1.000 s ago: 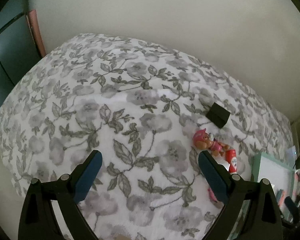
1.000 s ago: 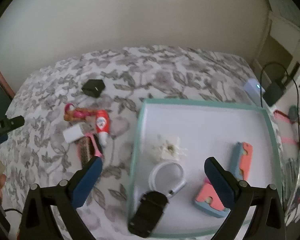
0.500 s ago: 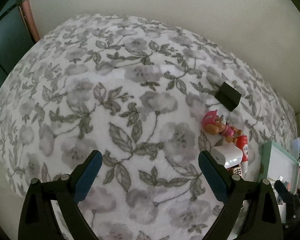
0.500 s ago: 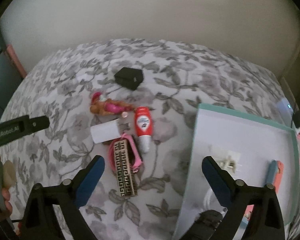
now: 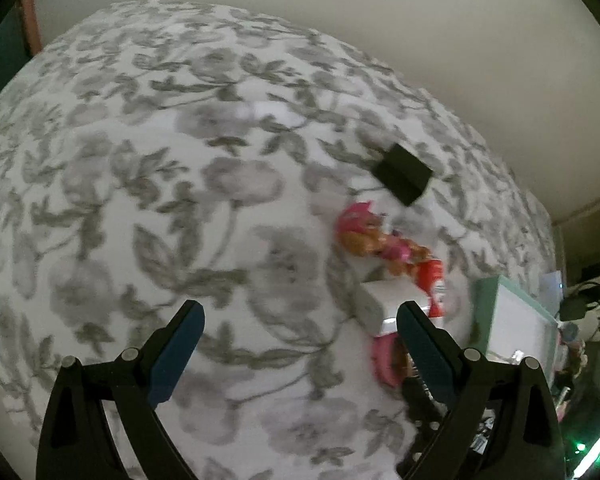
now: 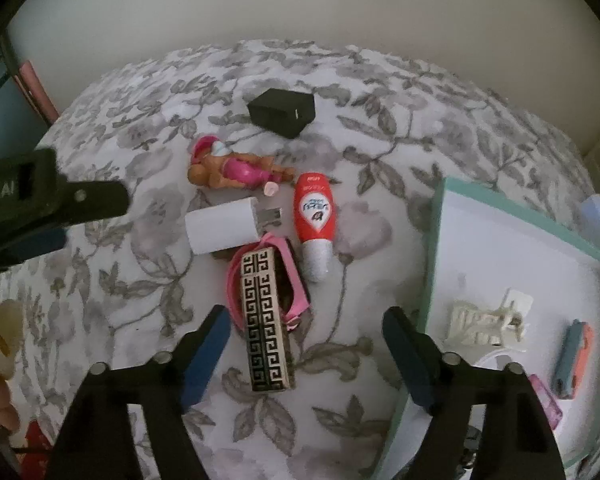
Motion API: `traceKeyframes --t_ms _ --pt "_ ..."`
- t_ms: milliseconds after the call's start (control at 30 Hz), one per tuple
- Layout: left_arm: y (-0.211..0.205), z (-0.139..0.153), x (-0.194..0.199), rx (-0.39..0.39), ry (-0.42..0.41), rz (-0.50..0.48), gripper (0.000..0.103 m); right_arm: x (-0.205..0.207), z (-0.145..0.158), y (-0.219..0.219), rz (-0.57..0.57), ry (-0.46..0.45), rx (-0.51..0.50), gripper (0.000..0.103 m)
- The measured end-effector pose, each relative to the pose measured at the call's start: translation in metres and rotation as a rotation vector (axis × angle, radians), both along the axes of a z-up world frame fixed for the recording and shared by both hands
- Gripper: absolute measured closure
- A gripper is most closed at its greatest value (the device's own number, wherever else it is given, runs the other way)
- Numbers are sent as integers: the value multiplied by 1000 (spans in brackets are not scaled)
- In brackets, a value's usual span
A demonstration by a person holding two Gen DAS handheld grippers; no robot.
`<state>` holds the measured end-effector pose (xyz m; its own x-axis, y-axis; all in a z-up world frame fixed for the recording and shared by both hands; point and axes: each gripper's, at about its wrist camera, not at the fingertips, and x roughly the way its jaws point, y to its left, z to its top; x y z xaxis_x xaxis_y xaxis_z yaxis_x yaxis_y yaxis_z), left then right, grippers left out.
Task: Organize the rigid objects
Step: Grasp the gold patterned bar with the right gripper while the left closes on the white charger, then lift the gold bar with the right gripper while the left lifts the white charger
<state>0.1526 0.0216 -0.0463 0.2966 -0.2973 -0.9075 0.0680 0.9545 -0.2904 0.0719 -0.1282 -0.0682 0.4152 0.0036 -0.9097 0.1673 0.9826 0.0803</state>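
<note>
Loose items lie on the floral bedspread (image 6: 140, 280): a black adapter (image 6: 282, 112), a pink-and-tan toy figure (image 6: 236, 170), a white charger (image 6: 224, 230), a red roll-on bottle (image 6: 314, 216) and a gold-and-black patterned case (image 6: 266, 320) resting on a pink band (image 6: 296, 276). My right gripper (image 6: 306, 312) hovers over the patterned case. Its jaws are closing, with the case between them and untouched by the pads. My left gripper (image 5: 300, 312) stands open over bare bedspread, left of the white charger (image 5: 380, 304) and toy figure (image 5: 376, 240).
A teal-rimmed white tray (image 6: 432, 248) at the right holds a white clip (image 6: 484, 320) and a blue-and-orange piece (image 6: 572, 356). The left gripper's body (image 6: 52, 200) reaches in from the left. A wall runs behind the bed. Cables and a device lie at the far right.
The right gripper swung left from above the tray to above the item cluster, and its jaws narrowed. The left gripper sank and tilted down toward the bedspread, nearer the items.
</note>
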Motion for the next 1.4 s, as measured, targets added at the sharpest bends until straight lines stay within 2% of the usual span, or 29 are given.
traceKeyframes --t_ms 100,267,333,433,567,667,700,800,967,1400 --pt "-13 -3 1 -25 6 -23 6 1 -5 -4 -12 13 29 33" --pt "-30 -9 2 -50 18 -54 6 2 -4 -1 11 8 65 50" --pt "-38 -11 3 -47 13 -74 6 3 -5 1 22 7 81 60" --pt "-48 -14 3 -48 9 -98 7 3 -4 3 34 5 98 67" --pt "-55 -21 3 -47 23 -117 27 1 -4 -1 34 4 122 71" --pt "-60 -26 3 -36 29 -126 30 0 -3 -5 28 2 136 72" --pt "-60 -28 3 -45 33 -129 38 -1 -2 -7 26 1 138 72" --pt "-63 -30 4 -83 43 -136 51 -2 -1 -8 24 -3 150 76" --pt "-63 -28 3 -78 37 -147 52 -3 -2 -9 31 -1 158 77" --pt "-38 -5 5 -116 22 -92 56 -11 12 -19 11 -38 200 80"
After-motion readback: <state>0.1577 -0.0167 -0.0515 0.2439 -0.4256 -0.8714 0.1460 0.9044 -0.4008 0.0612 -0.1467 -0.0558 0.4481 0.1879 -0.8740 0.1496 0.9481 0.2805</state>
